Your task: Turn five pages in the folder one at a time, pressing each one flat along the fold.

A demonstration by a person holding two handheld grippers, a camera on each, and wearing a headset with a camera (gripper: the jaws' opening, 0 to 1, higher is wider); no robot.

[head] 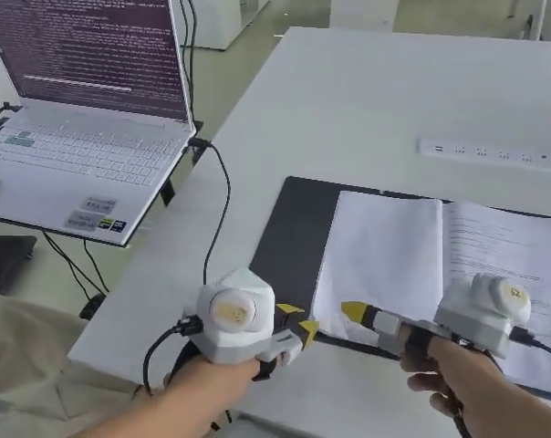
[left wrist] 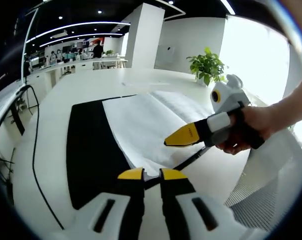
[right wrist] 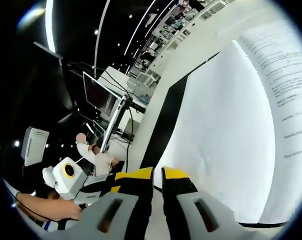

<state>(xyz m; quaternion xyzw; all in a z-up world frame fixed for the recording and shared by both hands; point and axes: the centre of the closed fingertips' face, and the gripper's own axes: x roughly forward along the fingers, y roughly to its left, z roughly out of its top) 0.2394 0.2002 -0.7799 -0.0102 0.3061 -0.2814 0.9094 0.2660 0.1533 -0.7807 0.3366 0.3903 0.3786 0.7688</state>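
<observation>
On the white table (head: 367,100) the black folder (head: 289,237) lies open, its white pages (head: 385,255) spread flat. Left of the folder sits a laptop (head: 84,155). At the folder's near edge the left gripper (head: 303,328) and right gripper (head: 350,311) point toward each other, each with jaws drawn nearly together, nothing clearly held.

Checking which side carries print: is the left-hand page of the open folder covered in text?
No, the left-hand page is blank white, while the printed lines sit on the right-hand page of the folder.
</observation>
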